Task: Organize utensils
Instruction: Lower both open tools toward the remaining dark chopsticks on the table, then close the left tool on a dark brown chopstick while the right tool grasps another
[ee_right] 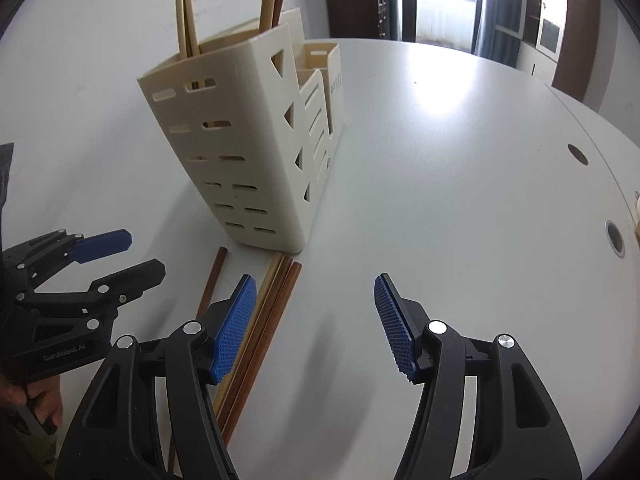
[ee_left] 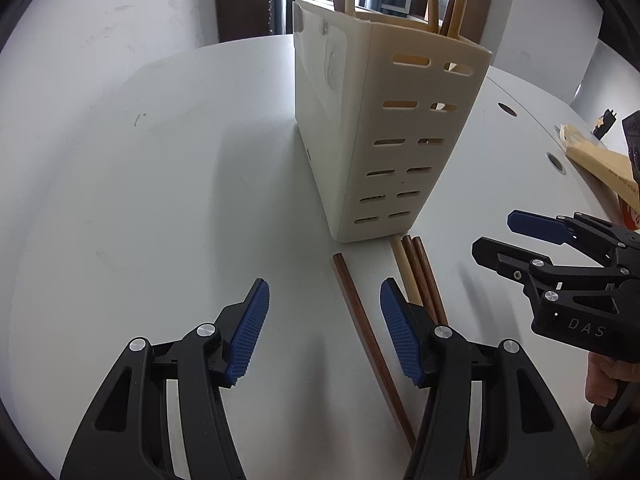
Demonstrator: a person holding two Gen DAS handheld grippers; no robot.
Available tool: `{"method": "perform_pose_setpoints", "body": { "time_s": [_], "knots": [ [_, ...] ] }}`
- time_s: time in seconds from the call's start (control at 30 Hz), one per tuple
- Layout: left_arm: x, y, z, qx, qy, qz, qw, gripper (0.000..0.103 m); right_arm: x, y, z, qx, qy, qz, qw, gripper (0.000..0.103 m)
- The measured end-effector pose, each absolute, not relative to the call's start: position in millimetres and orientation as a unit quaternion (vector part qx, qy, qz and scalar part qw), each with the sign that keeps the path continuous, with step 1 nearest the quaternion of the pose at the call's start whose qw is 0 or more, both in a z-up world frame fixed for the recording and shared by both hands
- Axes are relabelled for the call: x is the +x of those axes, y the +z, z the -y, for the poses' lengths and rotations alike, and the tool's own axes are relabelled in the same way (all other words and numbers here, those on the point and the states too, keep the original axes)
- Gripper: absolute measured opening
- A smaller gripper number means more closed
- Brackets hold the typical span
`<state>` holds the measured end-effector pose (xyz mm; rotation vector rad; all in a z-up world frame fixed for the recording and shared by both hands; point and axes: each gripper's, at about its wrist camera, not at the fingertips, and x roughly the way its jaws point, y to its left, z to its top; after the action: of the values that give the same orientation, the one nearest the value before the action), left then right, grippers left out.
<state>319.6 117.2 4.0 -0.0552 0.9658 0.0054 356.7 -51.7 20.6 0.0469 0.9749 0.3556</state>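
While both pairs of black tongs with blue ribbed pads hang just above the white round table (ee_right: 460, 160), their jaws stand apart and grip nothing. Between the pads of the left gripper (ee_left: 324, 334) lies a single dark brown wooden chopstick (ee_left: 362, 332) flat on the tabletop, untouched. Just to its right lies a bundle of three chopsticks, one pale and two brown (ee_left: 418, 270), partly hidden by that gripper's right finger. The right gripper (ee_right: 314, 324) hovers over bare table, the bundle passing beside its left pad. Near the chopstick tips stands a cream plastic slotted utensil holder (ee_right: 240, 148) with stepped compartments; more pale and brown chopsticks (ee_right: 186, 16) stand upright in its tallest compartment.
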Motion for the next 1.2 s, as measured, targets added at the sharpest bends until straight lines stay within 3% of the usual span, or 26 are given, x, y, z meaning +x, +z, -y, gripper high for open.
{"method": "perform_pose_setpoints", "body": {
  "time_s": [0.87,1.1,1.2],
  "knots": [
    [332.9,-41.2,-119.9,-0.023,-0.013,-0.502,0.864,0.058,378.6,-40.2,17.4,0.000,0.139,-0.522,0.842,0.061],
    [336.7,-43.8,-108.9,0.001,-0.005,-0.503,0.864,0.053,367.0,-43.3,5.3,-0.023,0.130,-0.521,0.844,0.061],
    [342.2,-41.4,-108.9,-0.006,-0.002,-0.510,0.860,0.044,362.4,-40.4,3.2,-0.032,0.128,-0.519,0.844,0.049]
  ]
}}
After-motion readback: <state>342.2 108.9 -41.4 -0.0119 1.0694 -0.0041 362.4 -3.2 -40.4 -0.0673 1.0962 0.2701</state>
